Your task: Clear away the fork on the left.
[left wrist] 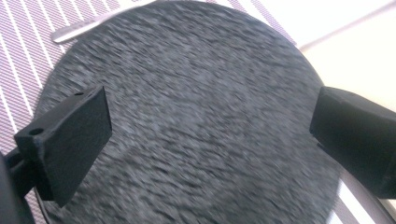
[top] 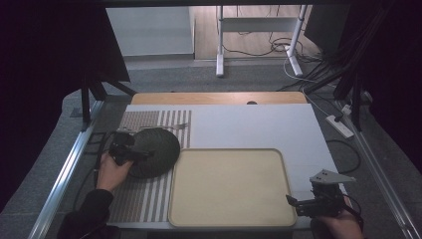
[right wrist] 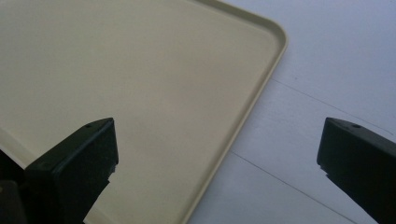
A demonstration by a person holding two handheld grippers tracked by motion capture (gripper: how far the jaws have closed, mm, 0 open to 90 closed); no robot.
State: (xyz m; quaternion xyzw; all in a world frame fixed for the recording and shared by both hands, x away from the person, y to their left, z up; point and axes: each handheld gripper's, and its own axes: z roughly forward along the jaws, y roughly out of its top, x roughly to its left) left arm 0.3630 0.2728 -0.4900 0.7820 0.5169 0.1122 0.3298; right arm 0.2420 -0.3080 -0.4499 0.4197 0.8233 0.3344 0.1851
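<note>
- The tray (top: 231, 186) is laid empty on the table (top: 249, 124), seemingly ready for loading.
- The round mat (top: 157, 149) is rested on the striped placemat (top: 144, 199), touching the tray's left edge.
- The left tool (top: 130, 153) is held wide over the mat, likely for grasping.
- The right tool (top: 293, 203) is held wide over the tray's right rim (right wrist: 261, 93).

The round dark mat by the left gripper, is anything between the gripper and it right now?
Nothing visible. The left gripper hangs right over the round dark mat, jaws open and spread across its woven surface. A strip of metal peeks out at its far edge, clear of the jaws.
</note>
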